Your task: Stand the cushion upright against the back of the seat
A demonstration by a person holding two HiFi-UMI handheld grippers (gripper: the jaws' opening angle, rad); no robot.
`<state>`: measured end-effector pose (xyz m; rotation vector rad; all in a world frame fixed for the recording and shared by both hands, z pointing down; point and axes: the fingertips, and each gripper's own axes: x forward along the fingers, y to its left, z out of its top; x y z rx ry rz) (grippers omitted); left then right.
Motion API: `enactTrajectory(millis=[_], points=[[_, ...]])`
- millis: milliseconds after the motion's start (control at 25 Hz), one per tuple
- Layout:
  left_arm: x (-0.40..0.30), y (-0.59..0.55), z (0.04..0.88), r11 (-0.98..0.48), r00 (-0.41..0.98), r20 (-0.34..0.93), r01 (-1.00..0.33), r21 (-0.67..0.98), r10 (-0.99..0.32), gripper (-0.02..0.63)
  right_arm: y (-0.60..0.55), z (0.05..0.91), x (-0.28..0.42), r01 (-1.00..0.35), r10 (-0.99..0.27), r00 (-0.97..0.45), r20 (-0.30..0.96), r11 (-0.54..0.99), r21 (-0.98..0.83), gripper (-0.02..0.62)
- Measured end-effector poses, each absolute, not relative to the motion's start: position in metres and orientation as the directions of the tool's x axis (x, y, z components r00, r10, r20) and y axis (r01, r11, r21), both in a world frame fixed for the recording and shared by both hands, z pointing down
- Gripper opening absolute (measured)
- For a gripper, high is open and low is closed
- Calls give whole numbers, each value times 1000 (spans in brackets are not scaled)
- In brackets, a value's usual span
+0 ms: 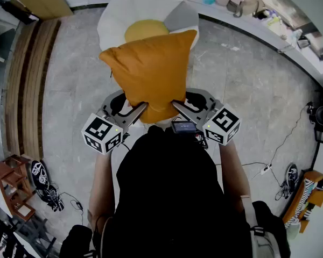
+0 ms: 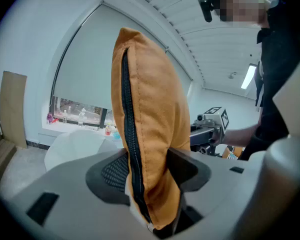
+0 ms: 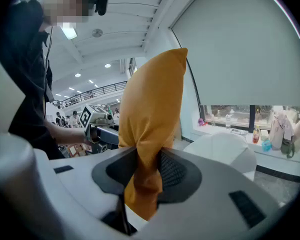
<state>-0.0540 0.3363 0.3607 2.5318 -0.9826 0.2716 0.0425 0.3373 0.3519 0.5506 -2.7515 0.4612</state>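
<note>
The left gripper (image 1: 135, 110), on the person's side of the seat (image 1: 114, 11), has its jaws spread wide and clamped on the cushion's lower left corner. Its own view shows the orange cloth and the zip (image 2: 129, 134) packed between the pads. That fat wad of stuffing is the first worry. The filling can creep under the pads and the corner may squeeze out as the arm reaches toward the seat.

The cushion (image 1: 151, 71) is between the two grippers, held up in the air on edge, nearer the person than the seat's back. From above it covers the seat's near part, and I cannot tell whether it is over that edge or short of it. Nothing supports its top, so it could flop forward or back as it travels. If it is set too far from the curved back, I would expect it to tip over flat.

The right gripper (image 1: 178, 107), also on the near side of the seat, is less widely spread and pinches a thinner twist of cloth at the lower right corner. That bite looks firmer. If the two hands let go at different moments, though, the cushion may swing round on the remaining corner and land crooked against the seat.
</note>
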Motion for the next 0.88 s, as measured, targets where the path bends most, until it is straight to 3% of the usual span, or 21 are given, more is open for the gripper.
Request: enactTrajectory(millis=[880], points=[[-50, 341, 387, -689, 749, 378, -656, 308, -544, 251, 348, 375, 46, -473, -350, -839, 416, 847, -241, 152]])
